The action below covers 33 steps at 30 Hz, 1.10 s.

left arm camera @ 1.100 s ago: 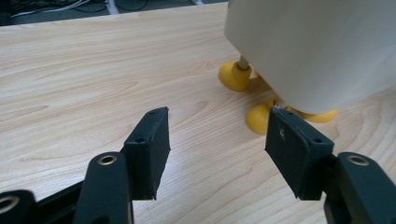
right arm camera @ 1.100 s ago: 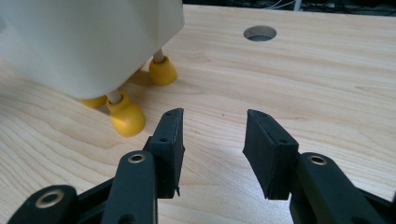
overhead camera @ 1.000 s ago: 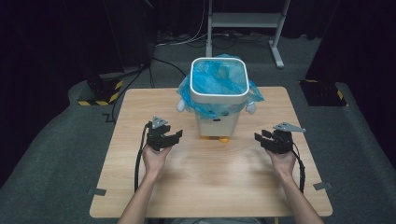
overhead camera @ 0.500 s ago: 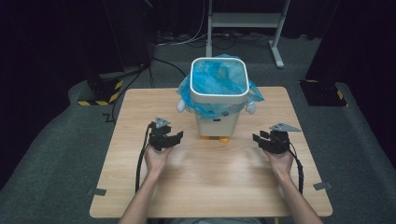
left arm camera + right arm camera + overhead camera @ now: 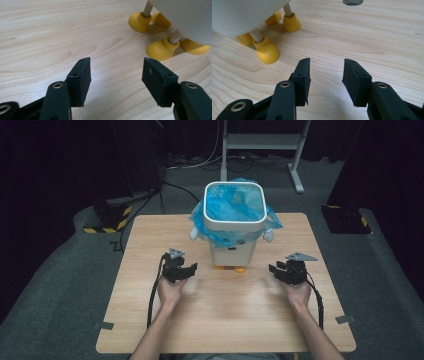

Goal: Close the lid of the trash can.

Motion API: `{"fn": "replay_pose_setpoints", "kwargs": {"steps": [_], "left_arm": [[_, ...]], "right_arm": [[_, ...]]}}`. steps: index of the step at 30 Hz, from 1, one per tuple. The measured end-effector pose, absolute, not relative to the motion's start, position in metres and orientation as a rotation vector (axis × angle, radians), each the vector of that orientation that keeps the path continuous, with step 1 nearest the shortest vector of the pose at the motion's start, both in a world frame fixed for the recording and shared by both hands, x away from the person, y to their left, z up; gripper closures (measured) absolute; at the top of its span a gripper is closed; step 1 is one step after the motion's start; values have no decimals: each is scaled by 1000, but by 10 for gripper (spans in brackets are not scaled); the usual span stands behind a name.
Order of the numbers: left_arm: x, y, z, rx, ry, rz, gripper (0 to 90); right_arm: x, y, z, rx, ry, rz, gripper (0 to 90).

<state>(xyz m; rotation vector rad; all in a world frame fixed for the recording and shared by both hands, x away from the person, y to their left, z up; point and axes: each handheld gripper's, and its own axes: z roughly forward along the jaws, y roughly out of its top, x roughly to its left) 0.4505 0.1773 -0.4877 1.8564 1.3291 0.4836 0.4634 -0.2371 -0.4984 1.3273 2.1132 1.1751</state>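
A small white bin [image 5: 234, 227] lined with a blue plastic bag [image 5: 231, 204] stands on yellow feet at the back middle of the wooden table [image 5: 140, 250]. My left gripper [image 5: 181, 272] is held low, left of the bin's base. Its jaws stand open in the left gripper view [image 5: 116, 72], over bare wood, with the yellow feet [image 5: 160, 48] ahead to the right. My right gripper [image 5: 282, 270] sits to the right of the bin. It is open too [image 5: 326, 72], nothing between the pads, and the bin's feet [image 5: 267, 52] lie ahead to its left.
White rounded knobs [image 5: 194, 234] stick out at both sides of the bin. A round hole [image 5: 352, 2] is cut in the tabletop beyond the right gripper. Dark floor, cables and a metal stand [image 5: 260, 142] lie behind the table. Tape tabs [image 5: 104, 325] mark the table's near corners.
The left gripper has sunk a little toward the tabletop. The right gripper and the bin stay where they were.
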Motion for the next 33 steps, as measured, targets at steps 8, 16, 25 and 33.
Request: {"fn": "replay_pose_setpoints", "kwargs": {"steps": [8, 16, 25, 33], "left_arm": [[455, 175, -495, 1882, 1337, 493, 398], [457, 171, -501, 1925, 1333, 545, 399], [459, 169, -506, 1953, 1329, 569, 398], [462, 170, -510, 1971, 1328, 580, 396]], "right_arm": [[467, -236, -504, 1346, 2122, 1159, 565], [471, -236, -511, 1364, 2120, 1135, 554], [474, -237, -516, 1378, 2116, 1095, 551], [476, -240, -518, 1387, 2101, 1081, 551]]}}
